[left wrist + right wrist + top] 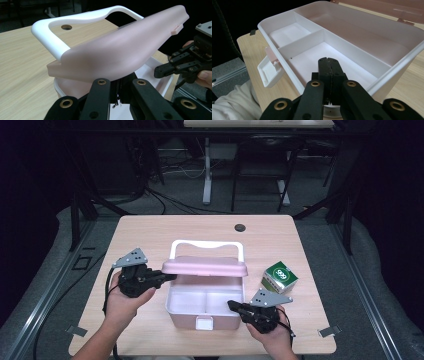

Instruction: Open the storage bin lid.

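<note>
Left tongs [167, 277]: jaws pressed together, tips at the left edge of the lid [205, 267], just under its rim; whether they touch it cannot be told. In the left gripper view the lid rises tilted over the jaws.

Right tongs [233, 305]: jaws pressed together, nothing between them, tips over the right front rim of the box [172, 312], above the right front compartment [312, 62].

Box: pink, white inside, open, at the middle of the table [150, 232] near its front edge. Divided into two front compartments and one long rear compartment [362, 37]. White latch [204, 323] hangs open at the front wall.

Lid: pink, hinged at the rear, held partly raised above the box. White handle [206, 244] stands behind it.

Carton [279, 276]: small, green and white, on the table just right of the box, apart from it.

Table: light wood, a dark round hole [240, 227] near its far edge.

Hands: left hand [125, 302] and right hand [272, 335] grip the tool bodies; cables [107, 290] trail from them.
</note>
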